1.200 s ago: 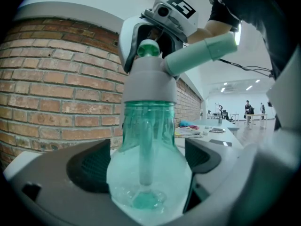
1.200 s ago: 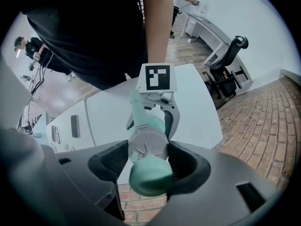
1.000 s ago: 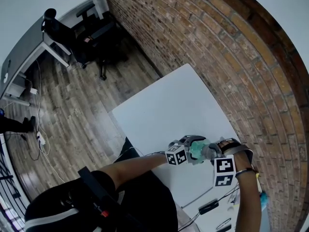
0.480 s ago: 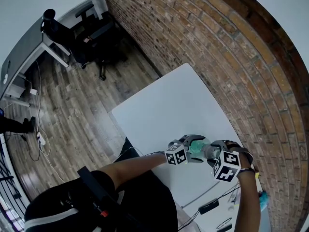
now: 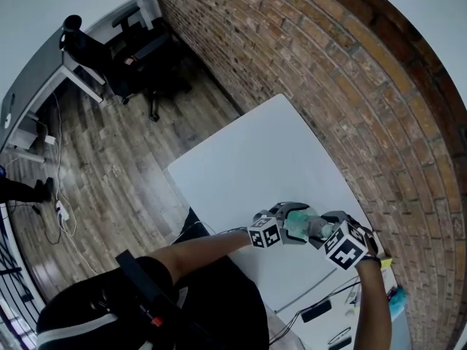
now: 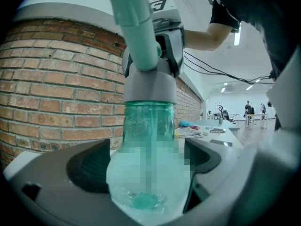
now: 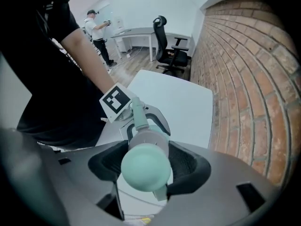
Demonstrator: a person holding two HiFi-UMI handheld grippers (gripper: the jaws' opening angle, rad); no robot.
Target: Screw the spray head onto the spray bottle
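Screwing-on in hand: spray bottle point(image 6: 148, 135) is pinched in left gripper point(image 6: 146, 173) jaws, spray head point(image 7: 145, 167) in right gripper point(image 7: 146, 157) jaws; more twisting, prob. w/ regrip, is called for.

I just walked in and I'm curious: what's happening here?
A person works with a gripper in each hand above a white table. The left gripper clamps the green spray bottle. The right gripper, coming from above, grips the spray head seated on its neck. How tightly it's screwed on can't be seen.
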